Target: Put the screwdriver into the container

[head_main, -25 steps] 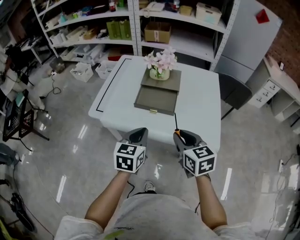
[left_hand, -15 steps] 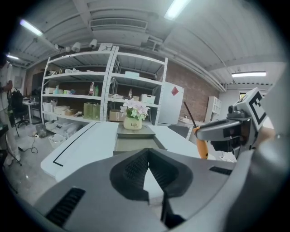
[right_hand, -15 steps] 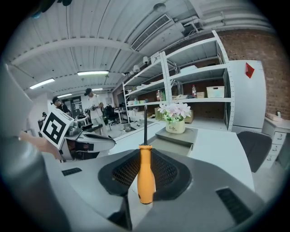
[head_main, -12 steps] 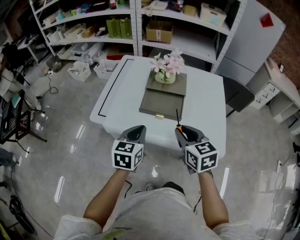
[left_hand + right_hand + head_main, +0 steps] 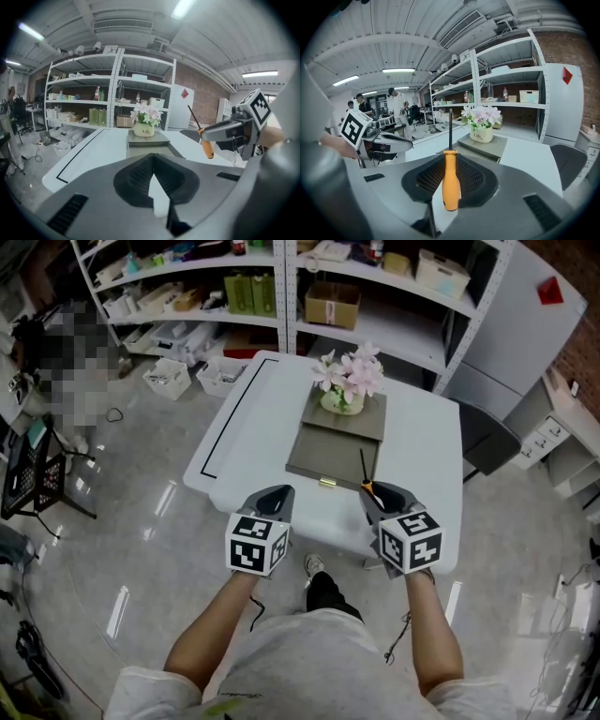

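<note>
A screwdriver [image 5: 450,178] with an orange handle and a thin dark shaft stands upright in my right gripper [image 5: 449,185], which is shut on it. In the head view the screwdriver [image 5: 367,480] points away from me toward the grey container [image 5: 330,457], an open drawer-like box on the white table [image 5: 244,418]. My right gripper [image 5: 384,502] hovers at the table's near edge, just right of the container's front. My left gripper [image 5: 271,503] is shut with nothing in it, at the near edge left of the container. The left gripper view shows the screwdriver [image 5: 205,142] at the right.
A pot of pink flowers [image 5: 349,382] stands on the container's closed back part. Metal shelves [image 5: 309,287] with boxes run behind the table. A dark chair [image 5: 483,442] sits at the table's right. A black line [image 5: 225,418] marks the table's left side.
I have walked closer to the table; both grippers now reach its near edge. The screwdriver's tip now lies over the container's front right corner.
</note>
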Demonstrator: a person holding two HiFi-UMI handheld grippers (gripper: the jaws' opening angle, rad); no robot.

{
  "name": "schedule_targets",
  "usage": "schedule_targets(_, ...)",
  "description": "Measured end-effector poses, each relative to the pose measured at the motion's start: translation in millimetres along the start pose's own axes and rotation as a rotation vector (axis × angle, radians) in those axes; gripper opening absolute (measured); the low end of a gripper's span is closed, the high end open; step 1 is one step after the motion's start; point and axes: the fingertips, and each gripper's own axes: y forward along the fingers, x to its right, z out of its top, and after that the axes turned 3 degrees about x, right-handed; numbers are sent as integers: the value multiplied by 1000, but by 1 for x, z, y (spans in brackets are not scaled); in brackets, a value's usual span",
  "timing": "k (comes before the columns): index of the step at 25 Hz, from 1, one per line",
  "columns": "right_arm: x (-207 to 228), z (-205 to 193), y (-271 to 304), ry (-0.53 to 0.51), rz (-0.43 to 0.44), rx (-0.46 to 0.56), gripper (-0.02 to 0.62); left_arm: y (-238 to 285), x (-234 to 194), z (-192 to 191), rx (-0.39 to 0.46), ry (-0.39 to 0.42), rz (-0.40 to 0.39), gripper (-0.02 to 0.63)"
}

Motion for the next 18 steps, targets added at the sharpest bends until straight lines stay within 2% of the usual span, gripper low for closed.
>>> schedule_targets(8, 25, 10, 42, -83, 72, -75, 75, 44, -18, 13, -18, 16, 18, 5)
schedule_targets(18, 54, 7, 89, -191, 149, -224, 74, 97, -39, 19, -40, 0, 31, 5)
